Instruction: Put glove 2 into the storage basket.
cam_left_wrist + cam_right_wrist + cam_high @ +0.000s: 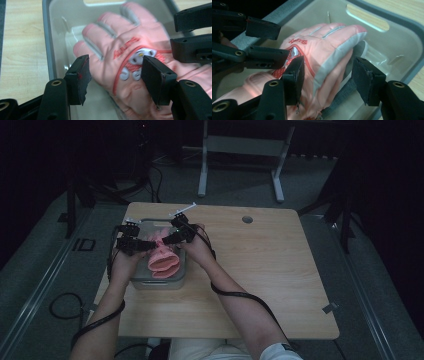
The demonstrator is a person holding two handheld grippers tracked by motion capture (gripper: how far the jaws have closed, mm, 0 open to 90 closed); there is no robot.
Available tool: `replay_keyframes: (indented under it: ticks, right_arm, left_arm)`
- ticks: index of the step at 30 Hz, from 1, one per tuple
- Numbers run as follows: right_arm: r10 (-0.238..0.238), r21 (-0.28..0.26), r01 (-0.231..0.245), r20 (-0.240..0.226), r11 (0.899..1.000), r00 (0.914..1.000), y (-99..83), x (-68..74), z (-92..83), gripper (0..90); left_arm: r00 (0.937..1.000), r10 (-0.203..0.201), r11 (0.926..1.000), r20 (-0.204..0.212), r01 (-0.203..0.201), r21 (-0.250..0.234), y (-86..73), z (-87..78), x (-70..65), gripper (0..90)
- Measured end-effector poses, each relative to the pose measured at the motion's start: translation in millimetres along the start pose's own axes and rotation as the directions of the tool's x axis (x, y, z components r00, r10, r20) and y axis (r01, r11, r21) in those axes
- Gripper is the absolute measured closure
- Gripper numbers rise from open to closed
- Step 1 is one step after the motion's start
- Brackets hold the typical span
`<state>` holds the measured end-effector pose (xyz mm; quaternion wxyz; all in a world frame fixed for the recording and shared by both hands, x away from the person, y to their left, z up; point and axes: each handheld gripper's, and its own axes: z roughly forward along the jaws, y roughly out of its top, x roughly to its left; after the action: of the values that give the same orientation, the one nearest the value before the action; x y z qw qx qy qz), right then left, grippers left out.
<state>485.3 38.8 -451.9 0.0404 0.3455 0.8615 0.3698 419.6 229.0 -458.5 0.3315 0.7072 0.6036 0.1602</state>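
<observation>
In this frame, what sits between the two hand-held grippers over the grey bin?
A padded pink glove with grey trim, lying in the grey plastic bin. The high view shows the left hand-held gripper and right hand-held gripper on either side of it.

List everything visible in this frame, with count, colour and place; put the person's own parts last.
glove: one, pink with grey trim, lying in the bin
bin: one, grey, left part of the table
table: one, light wood, centre
grommet hole: one, grey, far side of the tabletop
desk frame: one, white, on the floor beyond the table
left tool: black, jaws open astride the glove
right tool: black, jaws open astride the glove
forearms: two, entering from the bottom
</observation>
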Motion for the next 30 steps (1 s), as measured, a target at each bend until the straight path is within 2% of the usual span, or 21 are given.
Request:
replay_keyframes:
  ticks: [2, 4, 8, 10, 13, 16, 17, 21, 22, 23, 26, 29, 30]
  right_arm:
    - [-0.002, -0.011, 0.002, -0.009, 1.000, 1.0000, 0.6, 0.9, -5.4, 43.8]
    - [-0.019, -0.026, 0.019, 0.008, 0.999, 0.9998, 0.7, 2.0, -10.7, 43.8]
    - [-0.021, -0.041, 0.021, -0.004, 0.999, 0.9998, 0.6, 3.0, -19.2, 44.1]
    - [-0.025, -0.047, 0.024, -0.019, 0.999, 0.9995, 0.2, 3.3, -23.7, 44.1]
    - [-0.027, -0.055, 0.026, -0.025, 0.998, 0.9993, -2.1, 0.1, -31.7, 44.0]
    - [-0.023, -0.062, 0.022, -0.018, 0.998, 0.9996, -4.3, -3.8, -37.0, 44.0]
    - [-0.020, -0.065, 0.019, -0.020, 0.998, 0.9996, -5.6, -5.8, -39.5, 43.6]
    - [-0.028, -0.065, 0.028, -0.004, 0.998, 0.9996, -12.8, -11.9, -49.1, 38.2]
    - [-0.032, -0.073, 0.032, 0.006, 0.997, 0.9995, -16.5, -14.1, -54.2, 36.7]
    - [-0.032, -0.073, 0.032, 0.006, 0.997, 0.9995, -16.5, -14.1, -54.2, 36.7]
    - [-0.038, -0.084, 0.038, -0.002, 0.996, 0.9993, -21.5, -15.6, -61.2, 32.7]
    - [-0.057, -0.096, 0.056, -0.015, 0.994, 0.9982, -26.3, -15.5, -66.6, 25.5]
    - [-0.060, -0.101, 0.058, -0.016, 0.993, 0.9981, -27.9, -15.7, -68.2, 23.5]
  left_arm:
    - [1.0000, 0.006, 0.9999, 0.003, -0.006, -0.014, 0.4, -3.4, -0.7, 39.7]
    - [0.9998, 0.014, 0.9997, 0.011, -0.014, -0.022, 1.0, -6.1, -0.9, 39.7]
    - [0.9996, 0.013, 0.9992, 0.025, -0.012, -0.038, 2.8, -12.1, -3.3, 39.7]
    - [0.9988, 0.009, 0.9982, 0.048, -0.006, -0.059, 3.9, -18.4, -5.6, 39.6]
    - [0.9976, 0.027, 0.9963, 0.064, -0.022, -0.083, 4.0, -27.9, -12.8, 38.8]
    - [0.9961, 0.039, 0.9958, 0.079, -0.032, -0.086, 3.1, -32.2, -18.7, 37.0]
    - [0.9950, 0.050, 0.9956, 0.086, -0.043, -0.083, 1.7, -34.1, -24.9, 37.0]
    - [0.9908, 0.093, 0.9934, 0.098, -0.086, -0.076, -2.1, -36.2, -39.3, 23.7]
    - [0.9889, 0.107, 0.9919, 0.104, -0.099, -0.080, -3.0, -37.8, -44.1, 15.2]
    - [0.9892, 0.112, 0.9907, 0.095, -0.103, -0.088, -3.8, -38.6, -47.3, 15.2]
    - [0.9841, 0.157, 0.9803, 0.084, -0.145, -0.134, -7.4, -42.4, -60.7, 10.7]
    - [0.9767, 0.189, 0.9739, 0.102, -0.173, -0.147, -10.3, -43.3, -72.1, 1.9]
    - [0.9734, 0.206, 0.9699, 0.102, -0.189, -0.154, -11.9, -44.2, -77.0, 1.8]
